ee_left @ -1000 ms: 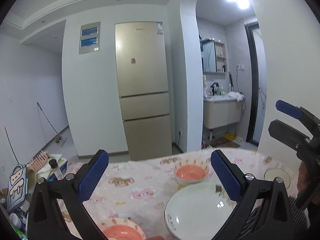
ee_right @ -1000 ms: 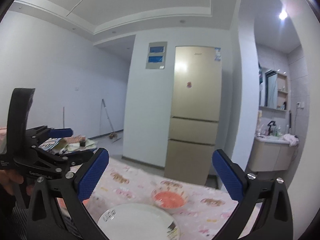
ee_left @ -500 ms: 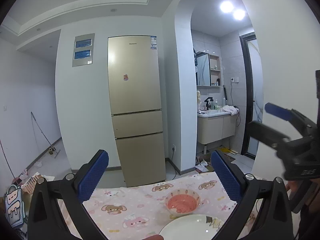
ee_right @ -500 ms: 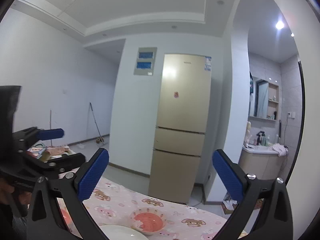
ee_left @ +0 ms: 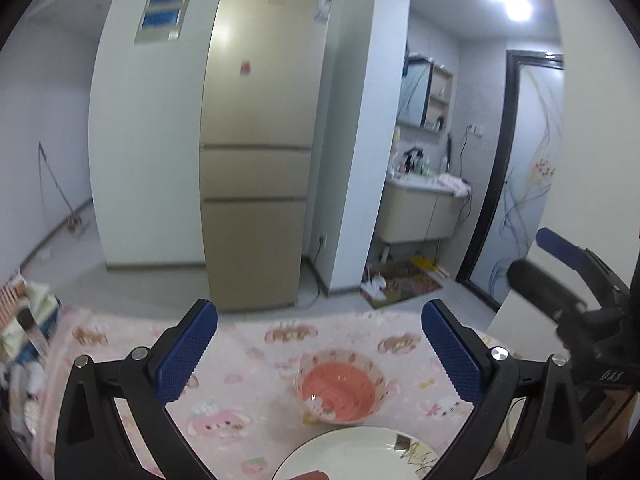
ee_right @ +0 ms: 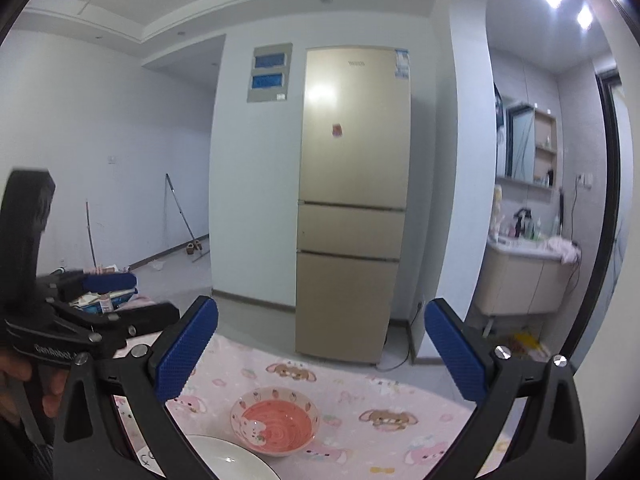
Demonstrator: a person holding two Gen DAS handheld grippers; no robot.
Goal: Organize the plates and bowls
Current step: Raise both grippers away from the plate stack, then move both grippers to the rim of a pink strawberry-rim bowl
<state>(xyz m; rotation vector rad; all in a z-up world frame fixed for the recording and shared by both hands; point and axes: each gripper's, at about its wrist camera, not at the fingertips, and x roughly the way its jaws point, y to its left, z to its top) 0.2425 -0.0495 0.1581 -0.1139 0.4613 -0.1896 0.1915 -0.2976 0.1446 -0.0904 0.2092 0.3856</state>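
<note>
**Left wrist view: both grippers held wide above table**

The left gripper (ee_left: pixel 320 344) is seen spread wide, nothing held. The right gripper (ee_right: pixel 322 346) is likewise wide apart and empty. A pink bowl (ee_left: pixel 339 389) is set on the pink tablecloth (ee_left: pixel 248 344), just beyond the white plate (ee_left: pixel 360 456). A gold fridge (ee_left: pixel 256 152) is noted behind.

on the surface (ee_left: pixel 248 364) ahead of me a bowl (ee_left: pixel 339 386) sits just behind a plate (ee_left: pixel 360 454), which lies at the near edge. past the far edge of the surface a fridge (ee_left: pixel 256 152) stands on the floor, with a sink cabinet (ee_left: pixel 420 212) in the alcove to its right. my right tool (ee_left: pixel 560 268) is off to the right of the bowl, and my left tool (ee_right: pixel 116 296) to the left of it.
</note>
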